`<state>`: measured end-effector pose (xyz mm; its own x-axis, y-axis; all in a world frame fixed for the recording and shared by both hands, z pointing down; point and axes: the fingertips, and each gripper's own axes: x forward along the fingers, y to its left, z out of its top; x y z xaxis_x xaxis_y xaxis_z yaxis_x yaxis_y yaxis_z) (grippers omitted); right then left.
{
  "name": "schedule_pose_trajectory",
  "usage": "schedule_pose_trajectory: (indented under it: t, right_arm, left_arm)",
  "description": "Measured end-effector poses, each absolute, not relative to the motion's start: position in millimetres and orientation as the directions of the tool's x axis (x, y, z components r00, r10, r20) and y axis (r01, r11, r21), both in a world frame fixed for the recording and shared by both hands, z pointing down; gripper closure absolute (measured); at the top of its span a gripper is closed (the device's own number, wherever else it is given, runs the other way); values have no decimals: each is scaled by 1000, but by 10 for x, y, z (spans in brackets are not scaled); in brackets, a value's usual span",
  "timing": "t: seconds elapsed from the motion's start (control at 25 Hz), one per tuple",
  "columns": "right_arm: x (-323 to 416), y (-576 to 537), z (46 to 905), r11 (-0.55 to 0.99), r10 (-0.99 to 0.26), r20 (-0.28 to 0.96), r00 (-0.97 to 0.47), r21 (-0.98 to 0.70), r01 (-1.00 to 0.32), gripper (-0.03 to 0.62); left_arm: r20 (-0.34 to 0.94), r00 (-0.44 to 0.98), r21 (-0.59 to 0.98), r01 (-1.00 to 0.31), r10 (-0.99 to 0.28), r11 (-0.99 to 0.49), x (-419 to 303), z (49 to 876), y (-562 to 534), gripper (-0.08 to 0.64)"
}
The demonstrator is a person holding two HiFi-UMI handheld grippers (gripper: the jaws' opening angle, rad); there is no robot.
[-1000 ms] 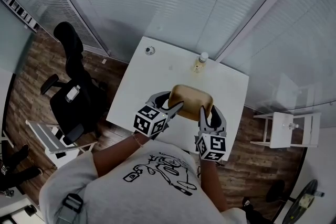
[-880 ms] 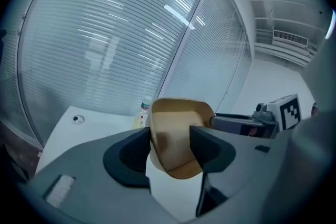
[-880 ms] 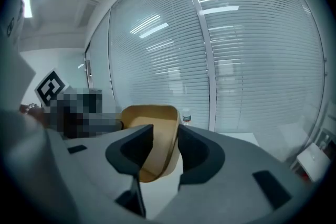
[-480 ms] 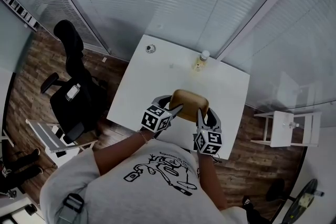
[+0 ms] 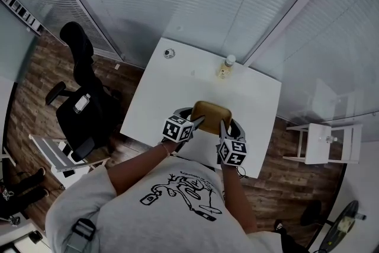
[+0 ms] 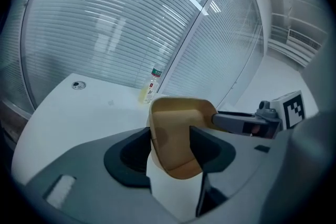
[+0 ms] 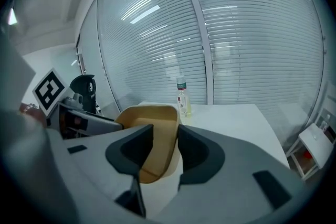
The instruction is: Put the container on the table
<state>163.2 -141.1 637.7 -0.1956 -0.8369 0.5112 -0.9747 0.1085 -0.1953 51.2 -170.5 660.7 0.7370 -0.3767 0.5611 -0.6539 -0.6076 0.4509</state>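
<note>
A tan, rounded-rectangular container (image 5: 210, 115) hangs level over the near part of the white table (image 5: 172, 89), open side up. My left gripper (image 5: 198, 122) is shut on its left rim and my right gripper (image 5: 223, 126) on its right rim. In the left gripper view the container (image 6: 178, 134) wall is pinched between the dark jaws of the left gripper (image 6: 170, 147), with the right gripper (image 6: 252, 123) across from it. The right gripper view shows the container (image 7: 149, 134) clamped in the right gripper (image 7: 165, 147). I cannot tell whether its base touches the table.
A small clear bottle (image 5: 225, 67) stands at the table's far edge, beside a round cable port (image 5: 169, 54). A black office chair (image 5: 83, 98) sits left of the table, a white side table (image 5: 323, 145) to the right. Glass walls with blinds stand behind.
Both grippers have lowered the container toward the table and drawn it slightly nearer the front edge. Both keep their hold.
</note>
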Motion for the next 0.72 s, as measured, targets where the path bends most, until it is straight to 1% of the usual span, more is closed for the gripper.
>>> schedule_pose_trajectory:
  t: [0.32,0.52,0.72]
  right_arm:
    - [1646,-1519,6728,89,-799,566,-201,-219,-972,453]
    - [1673,-1577,7016,82,-757,619,-209,-228,-970,453]
    - [1715,-1599,7306,70,-711,668,-219,-243,-968,453]
  left_arm:
    - [606,717,469,-672,-345,-574,520,6989,-1765,333]
    - [638,706,488,-680,-307,-548,544,7285,-1784,333]
    - [660,690,484,-692,-296,-536,585,7477,-1828,333]
